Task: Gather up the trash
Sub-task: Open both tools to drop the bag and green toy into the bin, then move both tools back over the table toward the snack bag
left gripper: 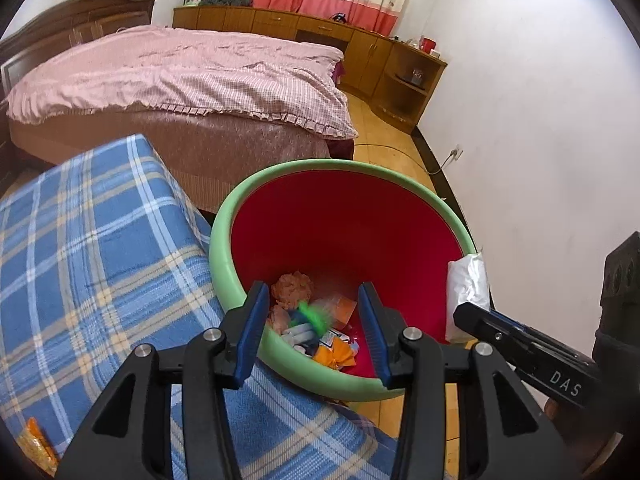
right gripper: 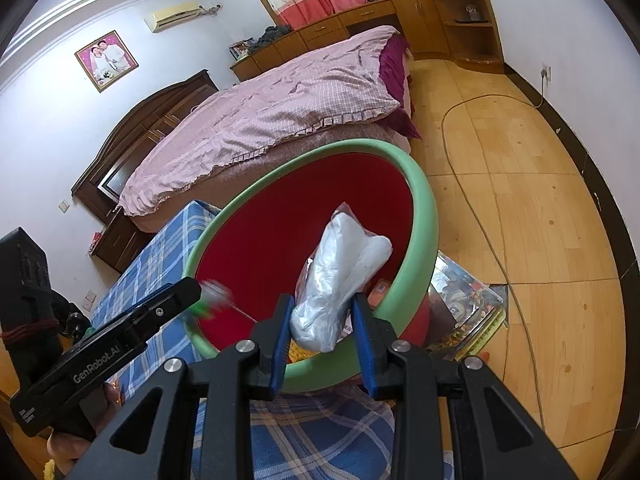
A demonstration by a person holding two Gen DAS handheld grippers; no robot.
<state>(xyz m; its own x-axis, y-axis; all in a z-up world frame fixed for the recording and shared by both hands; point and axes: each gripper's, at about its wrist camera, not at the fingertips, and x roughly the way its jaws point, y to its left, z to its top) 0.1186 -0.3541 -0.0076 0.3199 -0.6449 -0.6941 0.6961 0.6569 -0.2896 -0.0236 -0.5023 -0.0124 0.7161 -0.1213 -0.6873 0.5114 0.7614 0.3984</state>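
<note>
Trash, a crumpled white plastic bag (right gripper: pixel 340 276), is being pinched by the right gripper (right gripper: pixel 322 340) over the rim of the green-rimmed red bin (left gripper: pixel 224 248), while the left gripper (left gripper: pixel 316 332) is hanging spread above the litter (left gripper: pixel 312 320) inside, a blurred green scrap (left gripper: pixel 316 314) showing between its fingers.

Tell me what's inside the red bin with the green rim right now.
The bin holds crumpled pinkish paper, orange wrappers, small white pieces and a blurred green item. The near rim and gripper fingers hide the rest of the bottom.
</note>
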